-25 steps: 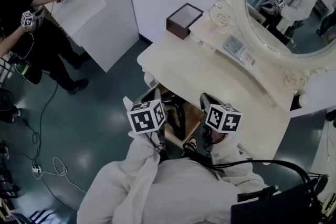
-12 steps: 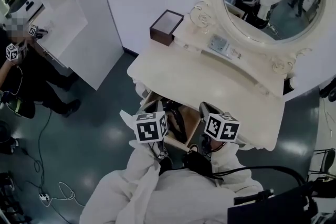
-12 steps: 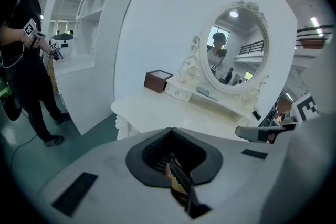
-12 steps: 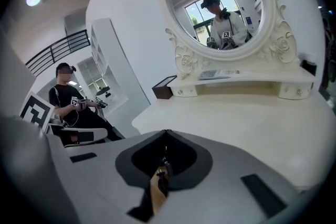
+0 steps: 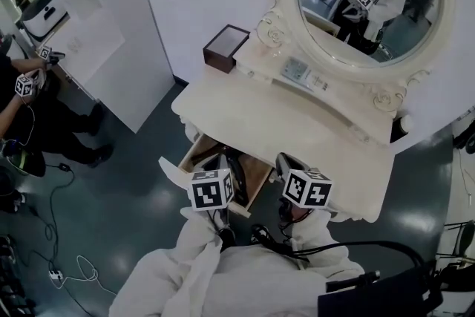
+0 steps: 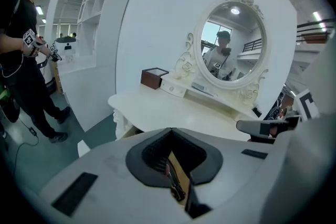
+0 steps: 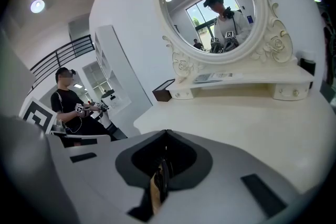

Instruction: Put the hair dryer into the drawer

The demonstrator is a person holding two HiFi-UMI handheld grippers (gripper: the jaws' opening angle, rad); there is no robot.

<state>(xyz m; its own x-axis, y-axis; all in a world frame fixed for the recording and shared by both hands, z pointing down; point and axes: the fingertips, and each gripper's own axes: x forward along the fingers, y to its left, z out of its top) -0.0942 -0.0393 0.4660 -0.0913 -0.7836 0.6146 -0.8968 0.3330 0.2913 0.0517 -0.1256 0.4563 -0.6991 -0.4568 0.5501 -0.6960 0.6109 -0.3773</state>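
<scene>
Left gripper view had the left claw (image 6: 171,132) shut tight, jaws pressed together with only a thin slit between them and nothing gripped. Over in the right gripper view it was the same story: the right claw (image 7: 166,134) was closed up and empty.

From the head view, both claws hung side by side at the tabletop's (image 5: 297,131) front edge, tipped downward. The left one was over the open drawer (image 5: 257,178) and the right one at the drawer's right side. The drawer stood pulled out from under that front edge, its wooden inside showing.

And the hair dryer? A dark shape (image 5: 236,168) lay in the drawer just ahead of the left claw's marker cube. Whether that was the hair dryer or the claw's own dark jaws could not be told.

Further out, a brown box (image 5: 225,48) sat at the tabletop's back left corner. An ornate oval mirror (image 5: 371,4) rose along the back edge, reflecting the person in white. Well off the left edge, a second person (image 5: 30,108) in black stood by white shelving (image 5: 82,18), and cables (image 5: 70,252) trailed on the floor.
</scene>
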